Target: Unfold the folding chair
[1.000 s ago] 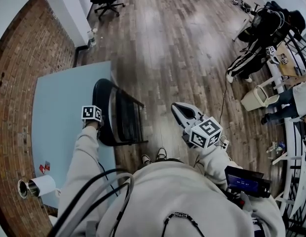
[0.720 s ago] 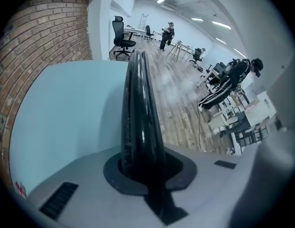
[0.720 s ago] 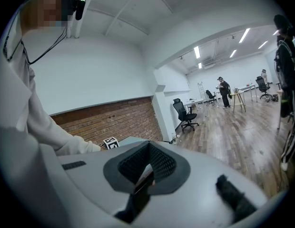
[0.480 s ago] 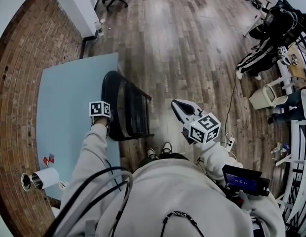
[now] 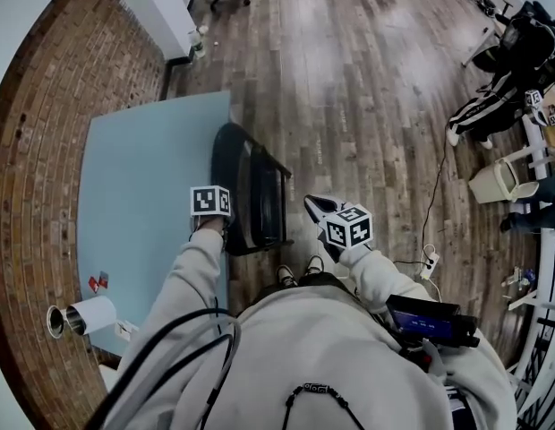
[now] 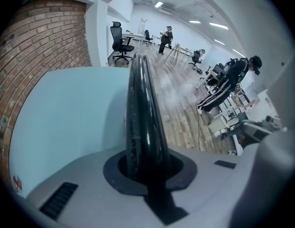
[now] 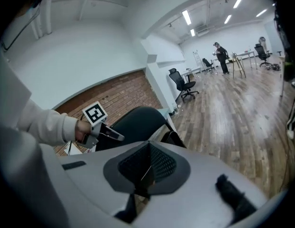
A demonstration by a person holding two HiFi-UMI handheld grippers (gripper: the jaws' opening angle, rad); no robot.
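a pale blue mat point(image 5: 143, 177) lay on the wooden floor point(image 5: 367, 106) at the left. at the mat's right edge the left hand-held gripper point(image 6: 143, 161) pointed steeply down, its jaws clamped at a narrow gap on the folding chair point(image 5: 260, 195), gripping the top rim of the black backrest. the folding chair stood upright where mat met bare boards. just right of it, apart from its frame, the right hand-held gripper point(image 5: 310, 203) hung with jaws pressed together, holding nothing.

chair point(image 6: 142, 122): glossy black plastic; floor point(image 5: 367, 79): wood planks; wall point(image 5: 54, 97): rough brick
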